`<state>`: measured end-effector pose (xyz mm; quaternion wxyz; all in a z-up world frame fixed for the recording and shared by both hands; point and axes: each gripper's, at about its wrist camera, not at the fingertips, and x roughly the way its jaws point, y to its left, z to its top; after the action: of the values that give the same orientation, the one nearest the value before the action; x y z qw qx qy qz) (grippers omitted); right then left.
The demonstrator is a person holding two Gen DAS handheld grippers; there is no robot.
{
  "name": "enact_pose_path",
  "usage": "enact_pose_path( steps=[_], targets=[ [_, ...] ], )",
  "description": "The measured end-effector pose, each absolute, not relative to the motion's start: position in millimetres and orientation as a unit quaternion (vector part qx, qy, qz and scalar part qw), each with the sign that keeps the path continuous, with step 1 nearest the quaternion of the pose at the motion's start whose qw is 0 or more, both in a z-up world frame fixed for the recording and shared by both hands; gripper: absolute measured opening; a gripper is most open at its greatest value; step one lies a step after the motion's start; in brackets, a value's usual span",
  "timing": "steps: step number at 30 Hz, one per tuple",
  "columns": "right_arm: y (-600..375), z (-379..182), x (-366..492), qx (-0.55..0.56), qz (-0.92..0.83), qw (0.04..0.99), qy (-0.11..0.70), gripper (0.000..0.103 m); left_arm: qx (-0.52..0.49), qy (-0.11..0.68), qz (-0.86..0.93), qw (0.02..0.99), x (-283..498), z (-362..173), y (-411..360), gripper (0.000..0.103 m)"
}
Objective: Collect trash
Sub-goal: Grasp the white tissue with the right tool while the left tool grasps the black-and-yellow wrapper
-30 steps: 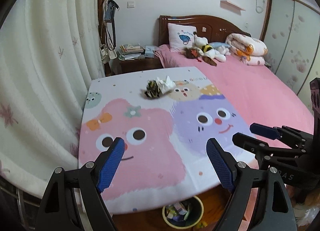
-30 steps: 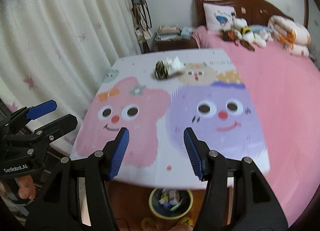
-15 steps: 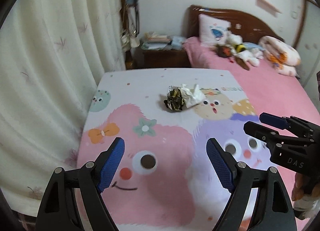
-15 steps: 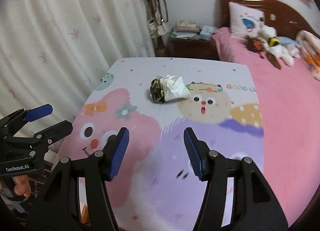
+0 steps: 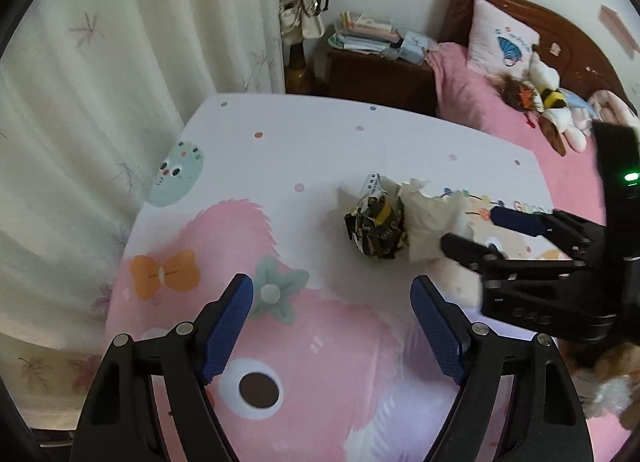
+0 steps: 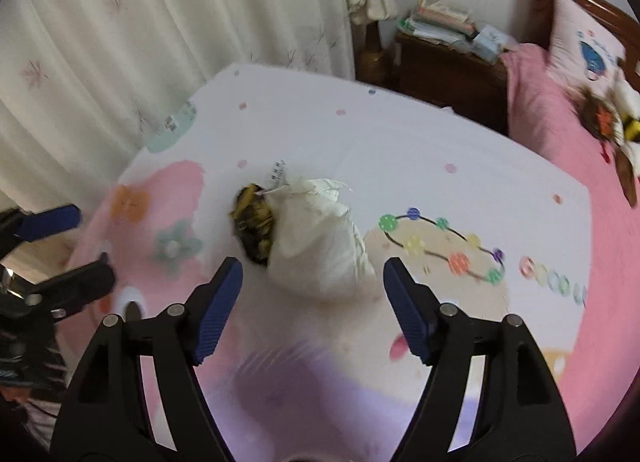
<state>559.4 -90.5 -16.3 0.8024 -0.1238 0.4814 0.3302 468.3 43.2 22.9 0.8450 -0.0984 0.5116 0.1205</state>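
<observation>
Two pieces of trash lie touching each other near the middle of the cartoon-printed table point(image 5: 280, 134): one crumpled dark wrapper point(image 5: 376, 228) with yellow print, on the left, and one wad of white tissue point(image 6: 320, 250) pressed against its right side. Both look light, soft and easily crushed; the wrapper is probably crinkly and a little slick, so it could spring back or slide, while the tissue should squash and hold between the pads. A pinch across the thick middle of each lump seems safer than catching a loose corner, such as the printed tab sticking up from the wrapper.

Both tools are spread wide and hold nothing. One right gripper point(image 6: 312, 294) sits just in front of the tissue, its jaws framing it. One left gripper point(image 5: 332, 326) hangs nearer the table's front, short of the wrapper. Neither touches the trash, as far as the blur allows.
</observation>
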Motion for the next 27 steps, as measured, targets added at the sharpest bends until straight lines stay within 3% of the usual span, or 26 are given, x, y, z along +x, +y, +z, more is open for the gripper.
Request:
enact_pose_path(
  steps=[6,8,17,27],
  targets=[
    [-74.1,-65.5,593.1,-0.115,0.347,0.769,0.524,0.071,-0.122,0.521,0.126,0.835,492.2,-2.1,57.2,0.083],
    [-77.8,-75.1,598.8,-0.085,0.361,0.76,0.533,0.065,-0.128,0.525,0.121,0.833,499.7,-7.8,56.4,0.083],
    [-107.7,-77.6,580.9,-0.06,0.38,0.757,0.529,0.053,-0.128,0.544,0.094,0.824,521.9,-32.6,42.3,0.083],
    [-159.0,-65.9,583.0,-0.023,0.325,0.793,0.514,0.051,-0.101,0.568,0.081,0.813,574.6,-61.8,17.2,0.083]
  ],
)
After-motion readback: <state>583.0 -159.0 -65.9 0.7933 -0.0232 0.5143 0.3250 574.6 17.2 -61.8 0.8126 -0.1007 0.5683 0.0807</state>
